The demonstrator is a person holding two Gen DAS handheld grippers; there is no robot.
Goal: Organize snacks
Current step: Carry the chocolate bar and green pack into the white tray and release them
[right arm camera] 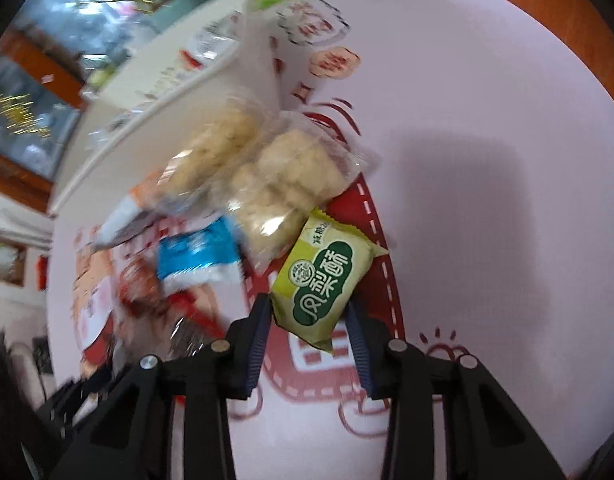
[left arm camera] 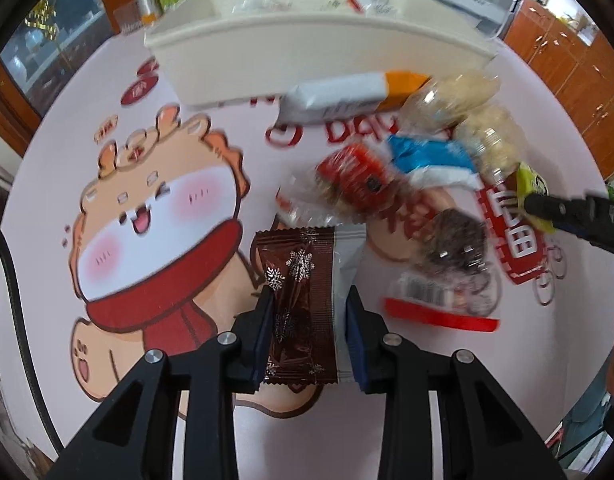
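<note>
Brown snowflake-print wrapper point(left arm camera: 299, 304) clamped in left gripper point(left arm camera: 310, 312). Right gripper point(right arm camera: 311, 314) clamped on green pineapple-cake packet point(right arm camera: 327, 280); white bin point(left arm camera: 307, 46) at 12 o'clock on table point(left arm camera: 235, 80).

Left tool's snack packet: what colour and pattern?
Dark brown packet with silver snowflakes and a silvery-white side, clearest in the left wrist view.

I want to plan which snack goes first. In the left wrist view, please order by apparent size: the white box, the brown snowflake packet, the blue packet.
1. white box, clearly largest, though farthest.
2. brown snowflake packet, enlarged by nearness to the camera.
3. blue packet, smallest; its true size against the brown one is unsure.
</note>
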